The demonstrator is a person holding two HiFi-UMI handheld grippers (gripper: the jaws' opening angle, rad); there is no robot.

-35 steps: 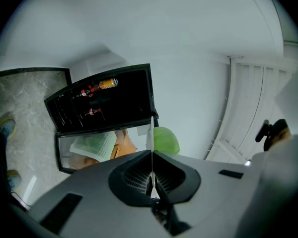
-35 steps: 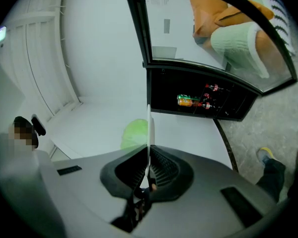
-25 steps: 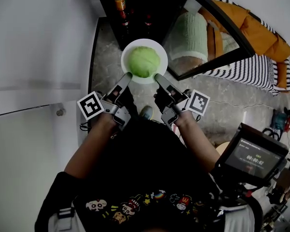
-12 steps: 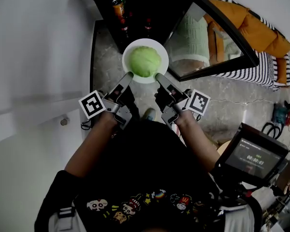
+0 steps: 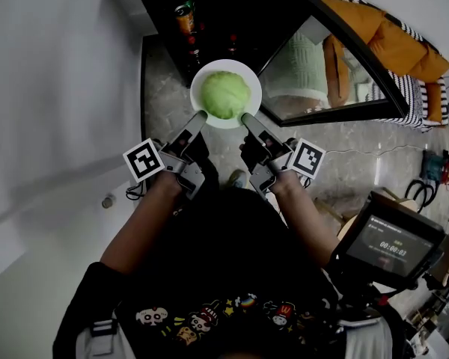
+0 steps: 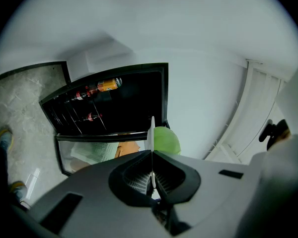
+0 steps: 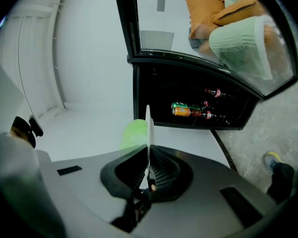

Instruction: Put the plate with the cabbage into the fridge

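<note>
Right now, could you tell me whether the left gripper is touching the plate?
Touching. In its own view, the left gripper has its jaws shut on the rim of the plate, seen edge-on, with the cabbage just beyond.

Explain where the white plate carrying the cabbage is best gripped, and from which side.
Grip the plate by its thin bare rim, coming in level from the near side. The cabbage fills the middle, so only the flat edge fits between jaws. The left gripper and right gripper each clamp that near rim, spaced apart.
</note>
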